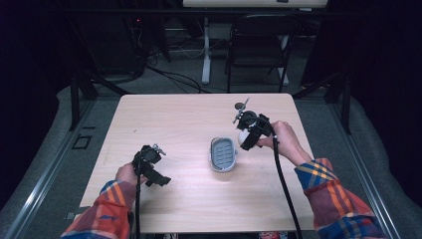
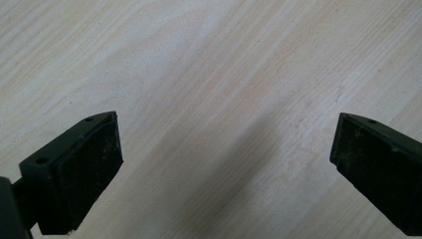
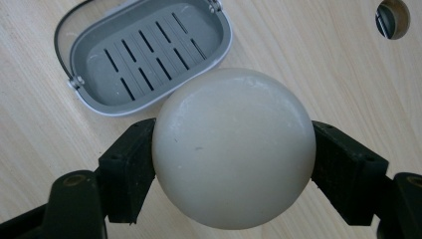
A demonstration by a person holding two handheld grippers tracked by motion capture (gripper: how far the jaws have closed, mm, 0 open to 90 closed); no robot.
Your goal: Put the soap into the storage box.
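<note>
Right hand-held gripper (image 3: 234, 164) clamps a round white soap (image 3: 233, 148) on both sides, just right of the grey slotted soap dish (image 1: 223, 154) on the desk (image 1: 189, 114). Left hand-held gripper (image 2: 226, 164) well left of the dish, jaws wide apart, holding nothing.

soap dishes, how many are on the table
1: a grey slotted soap dish lies near the table's middle, empty, just left of the right gripper, which holds a white soap bar.
</note>
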